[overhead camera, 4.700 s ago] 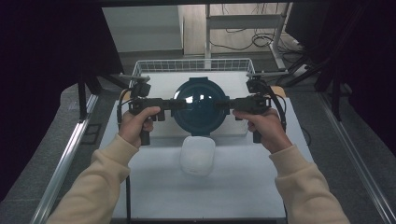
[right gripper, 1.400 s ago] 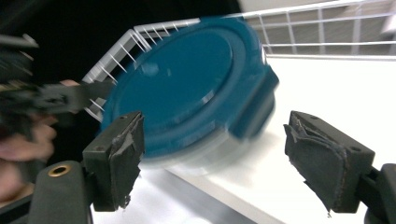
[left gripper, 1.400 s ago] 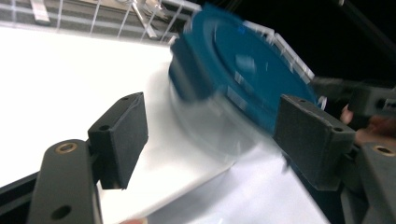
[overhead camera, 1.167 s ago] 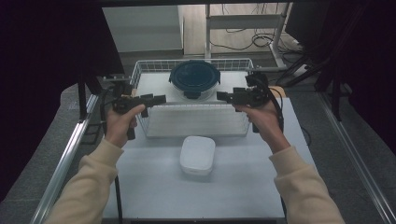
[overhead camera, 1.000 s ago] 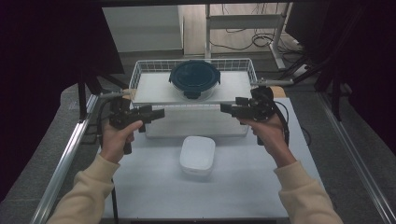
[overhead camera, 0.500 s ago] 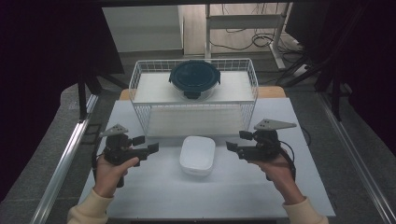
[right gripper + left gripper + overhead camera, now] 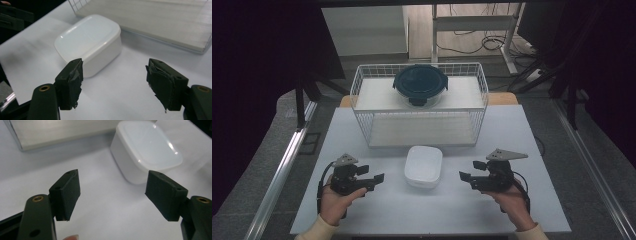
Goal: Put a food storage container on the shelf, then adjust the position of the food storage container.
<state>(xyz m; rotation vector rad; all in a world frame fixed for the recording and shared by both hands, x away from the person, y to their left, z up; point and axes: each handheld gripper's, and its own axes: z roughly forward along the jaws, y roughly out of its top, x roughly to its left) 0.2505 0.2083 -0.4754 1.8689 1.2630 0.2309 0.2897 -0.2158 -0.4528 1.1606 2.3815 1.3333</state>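
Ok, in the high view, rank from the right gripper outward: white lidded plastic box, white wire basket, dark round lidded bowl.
From the right gripper:
1. White lidded plastic box, just to its left on the table.
2. White wire basket, beyond it.
3. Dark round lidded bowl, atop the basket's shelf, farthest.

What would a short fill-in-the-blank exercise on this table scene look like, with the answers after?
1. The round dark blue lidded container sits on top of the white wire ____.
2. The white square plastic lidded box lies on the table ____ the two grippers.
3. The left gripper and the right gripper both have their jaws ____.
Answers: rack; between; open
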